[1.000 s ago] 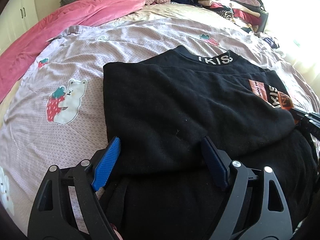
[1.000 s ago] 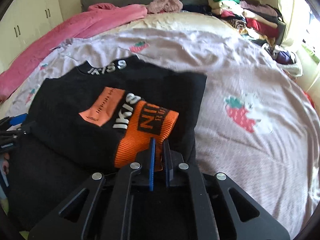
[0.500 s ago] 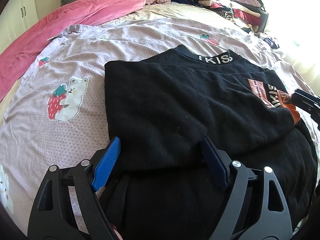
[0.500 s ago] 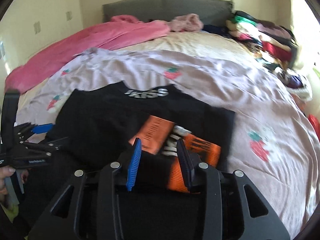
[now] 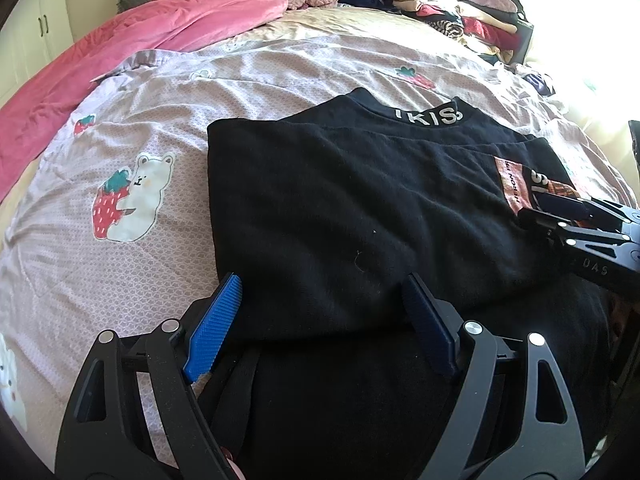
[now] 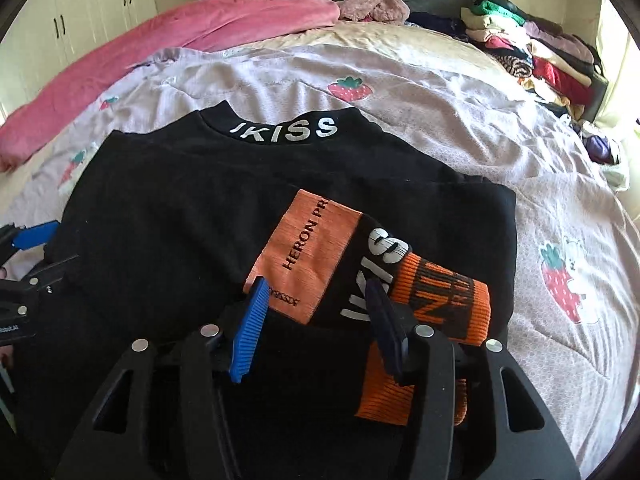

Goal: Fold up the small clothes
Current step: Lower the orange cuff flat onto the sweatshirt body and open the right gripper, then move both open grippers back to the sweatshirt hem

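Left gripper point(image 5: 320, 322): jaws spread wide, holding nothing, poised over the near left edge of the folded layer. Right gripper point(image 6: 316, 328): jaws parted to a middling gap, empty, hovering at the near edge of the orange cuff point(image 6: 444, 304).

Item in hand: black sweatshirt point(image 5: 360, 216), lettered collar point(image 6: 286, 130) pointing toward the headboard, lying flat on the lilac strawberry-print bedspread point(image 5: 120, 248), roughly centre of the bed.

Condition, judged from how it lies:
- Both sides appear turned in, giving straight left and right edges.
- One sleeve is laid across the front, its orange cuff and printed panel resting on top at the right.
- Lower portion of the garment lies unfolded beneath both grippers, nearest the person.

Outstanding, by my estimate: the bottom-to-collar fold, perhaps a second halving, then placing the bundle aside. Roughly midway for this garment.

Also present: pink blanket point(image 5: 140, 40) along the far left; stack of folded clothes point(image 6: 536, 48) at the far right corner; loose pink fuzzy garment point(image 6: 376, 4) by the headboard, possibly awaiting folding.
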Demonstrator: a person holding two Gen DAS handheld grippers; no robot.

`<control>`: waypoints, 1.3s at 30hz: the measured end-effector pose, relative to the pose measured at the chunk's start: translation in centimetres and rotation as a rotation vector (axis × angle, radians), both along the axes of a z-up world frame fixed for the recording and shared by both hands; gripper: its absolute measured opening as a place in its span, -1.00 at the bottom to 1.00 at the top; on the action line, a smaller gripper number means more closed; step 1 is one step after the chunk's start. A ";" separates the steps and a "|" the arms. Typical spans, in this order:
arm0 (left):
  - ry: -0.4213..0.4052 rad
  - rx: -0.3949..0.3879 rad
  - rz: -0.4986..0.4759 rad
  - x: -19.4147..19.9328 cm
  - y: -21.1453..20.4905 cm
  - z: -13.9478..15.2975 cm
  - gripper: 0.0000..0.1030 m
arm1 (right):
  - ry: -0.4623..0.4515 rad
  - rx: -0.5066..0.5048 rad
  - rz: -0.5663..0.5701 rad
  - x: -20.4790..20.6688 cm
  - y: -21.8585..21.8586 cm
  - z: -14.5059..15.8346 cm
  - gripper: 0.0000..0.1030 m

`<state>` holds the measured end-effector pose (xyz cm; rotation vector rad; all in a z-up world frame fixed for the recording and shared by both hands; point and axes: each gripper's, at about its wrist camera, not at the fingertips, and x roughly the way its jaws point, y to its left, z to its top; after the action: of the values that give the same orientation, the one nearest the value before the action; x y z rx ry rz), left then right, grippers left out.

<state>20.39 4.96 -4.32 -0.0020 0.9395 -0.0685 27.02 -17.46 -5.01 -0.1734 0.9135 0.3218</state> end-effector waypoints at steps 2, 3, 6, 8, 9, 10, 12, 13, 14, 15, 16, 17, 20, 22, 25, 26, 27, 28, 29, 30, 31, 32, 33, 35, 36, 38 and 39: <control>0.000 0.001 0.001 0.0 0.0 0.1 0.47 | -0.009 0.001 0.006 -0.2 0.2 0.4 -0.02; -0.004 0.002 0.002 -0.1 0.1 0.2 0.46 | -0.015 0.007 0.010 -0.4 0.2 0.6 0.02; -0.014 -0.007 0.003 -0.5 0.3 0.6 0.46 | -0.027 0.042 0.003 -1.0 -0.5 1.1 0.05; -0.017 -0.009 0.005 -0.6 0.5 0.8 0.46 | -0.040 0.052 -0.015 -1.7 -1.0 1.7 0.17; -0.016 -0.012 0.005 -0.7 0.6 0.8 0.46 | -0.046 0.062 -0.022 -1.9 -1.3 1.9 0.20; -0.016 -0.014 0.007 -0.8 0.7 0.9 0.46 | -0.050 0.073 -0.030 -2.2 -1.6 2.1 0.21; -0.016 -0.013 0.009 -0.9 0.7 1.0 0.46 | -0.056 0.083 -0.038 -2.5 -2.0 2.4 0.24; -0.017 -0.015 0.010 -1.0 0.8 1.1 0.46 | -0.060 0.089 -0.044 -2.8 -2.2 2.6 0.29; -0.020 -0.017 0.011 -1.1 0.8 1.2 0.46 | -0.064 0.091 -0.049 -3.0 -2.4 2.8 0.31; -0.022 -0.017 0.011 -1.2 0.8 1.3 0.46 | -0.069 0.094 -0.054 -3.2 -2.6 3.0 0.32; -0.026 -0.017 0.009 -1.4 0.8 1.5 0.46 | -0.074 0.098 -0.058 -3.4 -2.8 3.2 0.34; -0.030 -0.015 0.009 -1.5 0.8 1.7 0.46 | -0.079 0.104 -0.063 -3.7 -3.0 3.4 0.37; -0.037 -0.012 0.012 -2.0 1.0 2.1 0.48 | -0.102 0.112 -0.080 -4.3 -3.4 4.1 0.52; -0.042 -0.009 0.013 -2.2 1.2 2.4 0.58 | -0.117 0.115 -0.086 -4.8 -3.7 4.6 0.59; -0.055 -0.005 0.019 -2.7 1.4 3.1 0.67 | -0.141 0.129 -0.097 -5.6 -4.1 5.3 0.73; -0.058 -0.003 0.023 -2.9 1.4 3.2 0.71 | -0.147 0.133 -0.098 -5.8 -4.2 5.5 0.74; -0.063 -0.003 0.030 -3.1 1.6 3.5 0.77 | -0.153 0.134 -0.099 -6.0 -4.3 5.7 0.76; -0.066 -0.006 0.035 -3.2 1.7 3.7 0.79 | -0.158 0.133 -0.099 -6.2 -4.4 5.9 0.78; -0.068 -0.013 0.041 -3.3 1.8 3.9 0.80 | -0.163 0.131 -0.100 -6.4 -4.4 6.1 0.78; -0.070 -0.016 0.043 -3.4 1.9 4.0 0.82 | -0.171 0.130 -0.101 -6.7 -4.5 6.4 0.81; -0.076 -0.014 0.049 -3.5 2.0 4.3 0.82 | -0.178 0.130 -0.103 -6.9 -4.6 6.5 0.83; -0.078 -0.012 0.051 -3.6 2.0 4.4 0.82 | -0.186 0.131 -0.104 -7.1 -4.7 6.7 0.84; -0.081 -0.011 0.053 -3.7 2.0 4.6 0.82 | -0.191 0.131 -0.106 -7.2 -4.7 6.9 0.85; -0.087 -0.013 0.061 -4.1 2.2 4.9 0.82 | -0.198 0.134 -0.112 -7.6 -5.0 7.2 0.86; -0.089 -0.015 0.062 -4.2 2.2 5.0 0.82 | -0.201 0.138 -0.115 -7.9 -5.1 7.3 0.86; -0.096 -0.018 0.064 -4.6 2.3 5.3 0.82 | -0.204 0.140 -0.112 -8.1 -5.3 7.5 0.88; -0.099 -0.017 0.064 -4.8 2.3 5.5 0.82 | -0.206 0.144 -0.112 -8.4 -5.4 7.6 0.88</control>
<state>15.64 7.27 1.13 -0.0440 0.8392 -0.0169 18.62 -22.87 2.61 -0.0218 0.6908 0.2597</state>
